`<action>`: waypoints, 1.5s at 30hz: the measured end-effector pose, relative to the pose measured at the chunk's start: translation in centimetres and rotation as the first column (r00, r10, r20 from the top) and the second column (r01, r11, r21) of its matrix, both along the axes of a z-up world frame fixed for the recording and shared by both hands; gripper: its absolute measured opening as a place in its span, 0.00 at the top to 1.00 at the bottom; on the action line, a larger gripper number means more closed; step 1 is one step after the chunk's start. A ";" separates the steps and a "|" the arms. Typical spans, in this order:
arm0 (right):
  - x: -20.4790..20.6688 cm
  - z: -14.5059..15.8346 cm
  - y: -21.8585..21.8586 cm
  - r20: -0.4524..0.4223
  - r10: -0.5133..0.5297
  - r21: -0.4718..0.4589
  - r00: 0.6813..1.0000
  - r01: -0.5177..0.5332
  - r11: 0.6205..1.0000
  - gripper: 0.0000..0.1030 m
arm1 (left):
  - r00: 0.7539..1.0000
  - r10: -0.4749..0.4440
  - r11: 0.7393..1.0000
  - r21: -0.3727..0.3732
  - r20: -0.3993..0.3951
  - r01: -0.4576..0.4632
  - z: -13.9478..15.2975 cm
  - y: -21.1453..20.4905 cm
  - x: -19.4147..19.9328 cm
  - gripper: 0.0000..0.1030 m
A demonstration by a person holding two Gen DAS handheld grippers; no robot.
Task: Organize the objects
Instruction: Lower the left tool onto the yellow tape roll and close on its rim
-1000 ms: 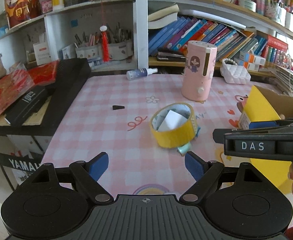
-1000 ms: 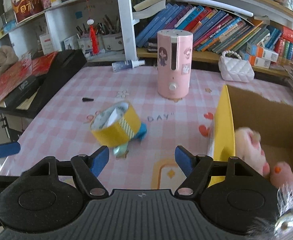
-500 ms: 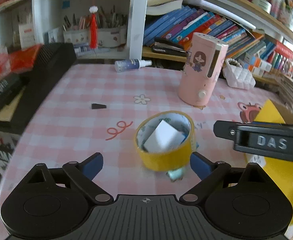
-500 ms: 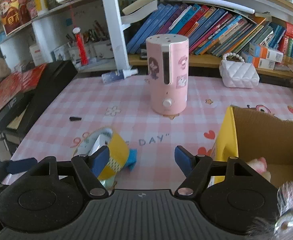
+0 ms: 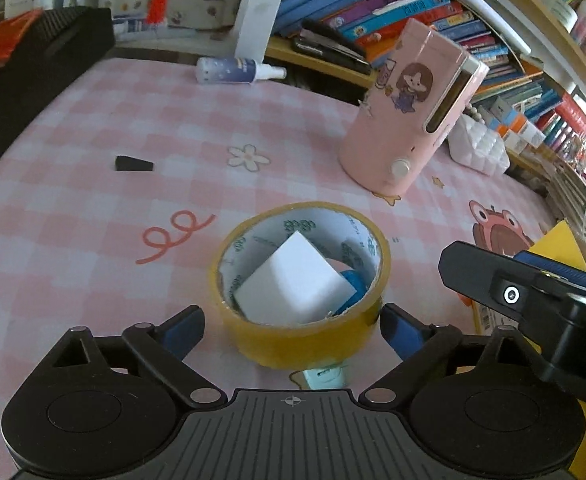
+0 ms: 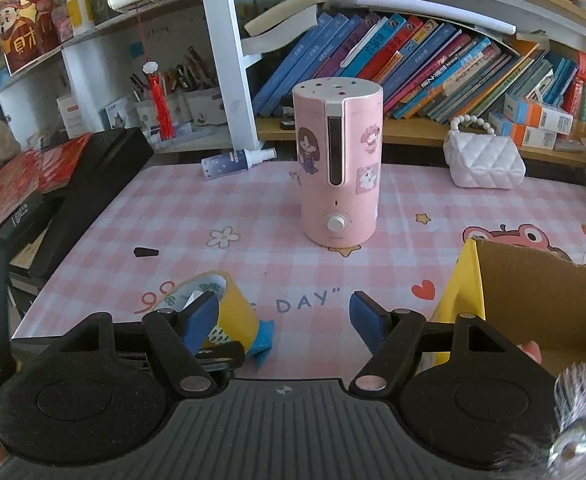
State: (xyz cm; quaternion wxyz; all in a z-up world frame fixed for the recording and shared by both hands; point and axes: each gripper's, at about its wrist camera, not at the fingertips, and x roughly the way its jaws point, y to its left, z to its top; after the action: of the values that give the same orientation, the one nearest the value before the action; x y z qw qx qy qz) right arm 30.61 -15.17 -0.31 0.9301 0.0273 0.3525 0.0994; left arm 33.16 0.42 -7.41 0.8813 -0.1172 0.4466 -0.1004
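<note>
A pink checked tablecloth (image 5: 93, 264) fills the frame below crowded bookshelves. Low centre, the left gripper (image 5: 293, 330) brackets the yellow tape roll (image 5: 305, 280), its jaws closing, the right pad at the roll's side. The right gripper (image 6: 283, 318) stands spread, empty. Beyond stands a pink humidifier (image 6: 339, 168).

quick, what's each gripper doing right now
Left gripper: closing around the tape roll, pads not yet touching it.
Right gripper: open, holding nothing.
</note>
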 end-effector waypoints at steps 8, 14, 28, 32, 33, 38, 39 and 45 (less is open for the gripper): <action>-0.5 0.4 0.0 0.041 -0.008 -0.018 0.999 0.009 1.000 0.31 | 0.992 -0.028 0.997 0.070 0.125 0.019 2.8 -0.2 -2.0 0.18; -1.0 0.8 0.0 0.062 -0.020 -0.012 0.998 0.021 1.000 0.31 | 0.983 0.016 0.997 0.066 0.184 -0.028 4.4 1.9 -4.9 0.20; -2.4 -1.1 1.7 -0.022 0.037 -0.041 0.999 -0.038 0.998 0.31 | 0.987 0.096 0.989 0.101 0.130 -0.110 3.0 5.2 -9.5 0.58; -2.8 -1.3 2.5 -0.026 0.068 -0.043 0.997 -0.069 0.997 0.31 | 0.989 0.091 0.987 0.122 0.115 -0.105 2.8 5.0 -9.8 0.38; -2.9 -1.3 2.6 -0.024 0.071 -0.044 0.997 -0.072 0.996 0.31 | 0.989 0.092 0.986 0.128 0.118 -0.107 2.8 5.0 -9.8 0.31; -2.8 -1.3 2.5 -0.030 0.066 -0.040 0.997 -0.067 0.997 0.31 | 0.991 0.063 0.986 0.143 0.120 -0.080 2.8 4.5 -10.0 0.19; -2.8 -1.3 2.4 -0.033 0.063 -0.038 0.997 -0.064 0.997 0.31 | 0.991 0.050 0.986 0.151 0.120 -0.068 2.8 4.1 -10.1 0.19; -2.9 -1.3 2.4 -0.023 0.065 -0.036 0.998 -0.065 0.997 0.31 | 0.988 0.048 0.980 0.183 0.144 -0.074 2.9 3.4 -9.7 0.17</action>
State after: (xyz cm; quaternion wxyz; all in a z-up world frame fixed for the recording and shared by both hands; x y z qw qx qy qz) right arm 27.72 -12.80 -1.57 0.9228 0.0000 0.3651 0.1229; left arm 23.43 3.83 -4.49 0.9201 -0.0401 0.3877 -0.0388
